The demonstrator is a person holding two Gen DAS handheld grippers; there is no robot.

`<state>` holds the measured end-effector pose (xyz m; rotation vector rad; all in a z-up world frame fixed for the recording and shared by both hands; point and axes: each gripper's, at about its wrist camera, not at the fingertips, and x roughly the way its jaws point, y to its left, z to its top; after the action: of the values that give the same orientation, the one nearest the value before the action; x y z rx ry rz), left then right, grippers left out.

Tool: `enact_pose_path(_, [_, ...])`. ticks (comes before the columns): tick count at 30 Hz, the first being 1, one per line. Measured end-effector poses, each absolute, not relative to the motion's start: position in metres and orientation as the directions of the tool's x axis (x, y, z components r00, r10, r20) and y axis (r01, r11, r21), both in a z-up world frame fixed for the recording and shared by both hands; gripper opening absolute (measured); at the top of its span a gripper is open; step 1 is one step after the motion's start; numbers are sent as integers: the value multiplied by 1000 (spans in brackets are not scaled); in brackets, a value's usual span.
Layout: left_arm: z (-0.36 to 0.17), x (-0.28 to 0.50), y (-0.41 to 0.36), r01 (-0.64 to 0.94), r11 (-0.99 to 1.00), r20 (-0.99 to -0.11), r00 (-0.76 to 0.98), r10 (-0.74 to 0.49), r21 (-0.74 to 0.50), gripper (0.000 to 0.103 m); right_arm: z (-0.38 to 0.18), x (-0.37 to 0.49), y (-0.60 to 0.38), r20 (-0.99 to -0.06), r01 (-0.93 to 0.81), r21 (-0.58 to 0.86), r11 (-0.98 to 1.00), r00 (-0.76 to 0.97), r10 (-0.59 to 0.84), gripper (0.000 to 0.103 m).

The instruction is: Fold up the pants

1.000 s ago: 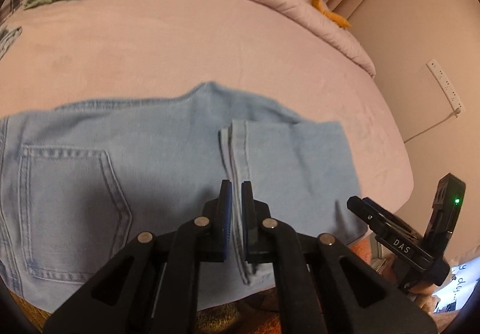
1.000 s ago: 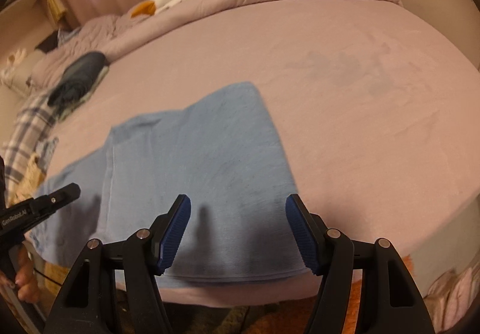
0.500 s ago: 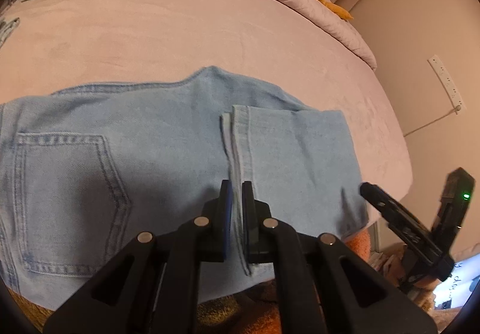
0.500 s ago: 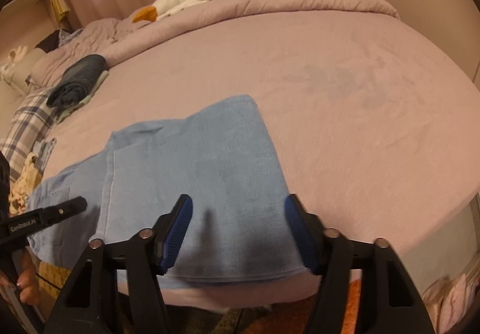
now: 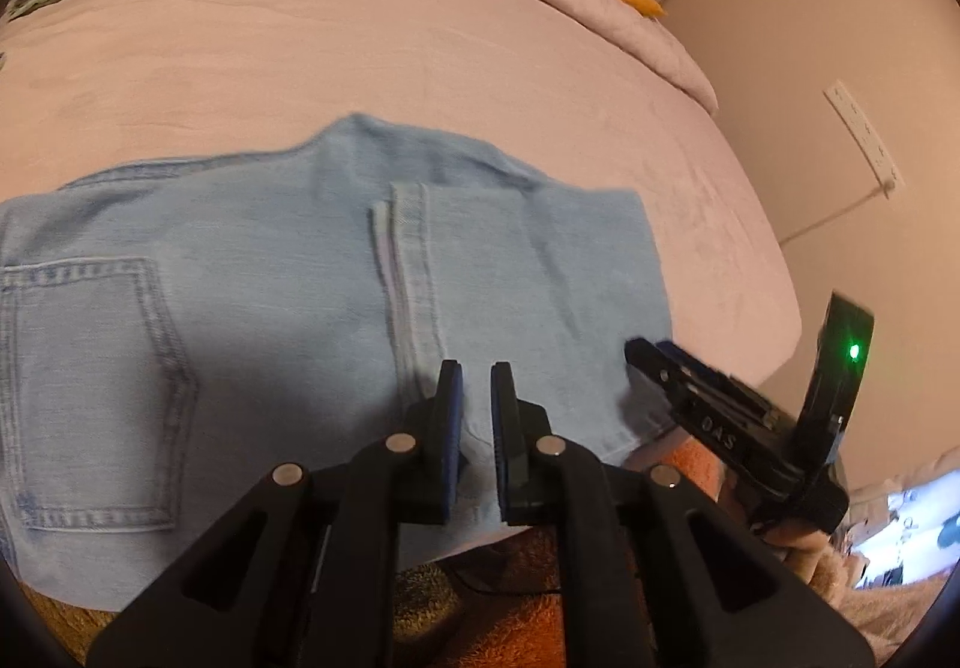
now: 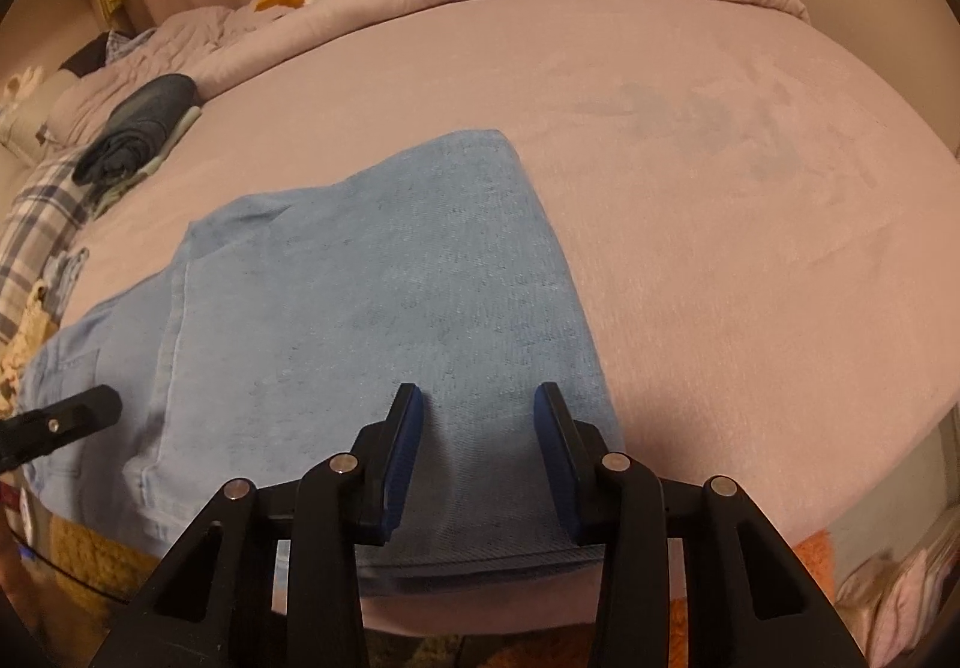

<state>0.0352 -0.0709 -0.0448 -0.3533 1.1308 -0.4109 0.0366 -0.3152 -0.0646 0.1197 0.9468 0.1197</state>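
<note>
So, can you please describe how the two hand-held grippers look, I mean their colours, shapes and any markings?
Both are matte black plastic. The left gripper and the right gripper each have two angular fingers with blue pads on the inner faces and round silver pivot pins. Seen from the left wrist camera, the right gripper carries white letters reading "DAS" and a small green light on an upright black part.

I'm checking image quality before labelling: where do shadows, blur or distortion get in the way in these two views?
Left wrist view: the left gripper throws a dark shadow over the jeans by the back pocket; fisheye bends the bed edge; the right gripper is slightly smeared. Right wrist view: warm dim light, soft shadow under the right gripper, corners vignetted.
</note>
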Motion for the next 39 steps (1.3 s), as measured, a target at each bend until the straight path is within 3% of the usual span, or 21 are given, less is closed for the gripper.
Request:
enact_pose_path(4, [-67,35,-86,147,898,-840,320,-439,-414,9,-65,38,-313,-801,-46,129,991,584,131,41])
enact_pose_path(16, [-70,29,-82,135,887,-824,331,-460,-441,11,-65,36,-305,-799,-28,73,997,597,75,42])
enact_pose_path(19, [-61,28,-75,115,897,-840,317,-441,-427,26,-65,37,-307,-801,-30,71,997,594,75,42])
enact_pose_path(23, [-34,20,-43,48,923,-826,431,-363,-381,32,-64,36,-310,-802,-35,80,996,591,85,44])
enact_pose_path(25, [-21,13,-21,6,920,-803,485,-346,-393,46,-63,36,-309,-802,-35,91,995,590,94,50])
enact_pose_path(27, [-8,2,4,-49,916,-778,547,-310,-399,76,-61,36,-308,-806,-34,99,994,583,100,53])
enact_pose_path(33, [15,-25,75,-222,899,-725,674,-139,-378,93,-51,33,-298,-802,-60,155,986,575,161,56])
enact_pose_path(36, [5,-34,102,-305,864,-734,671,-104,-401,96,-44,32,-289,-783,-105,222,970,574,241,68])
enact_pose_path(39, [-14,-40,124,-366,825,-760,641,-111,-430,96,-38,29,-275,-763,-153,226,962,587,272,72])
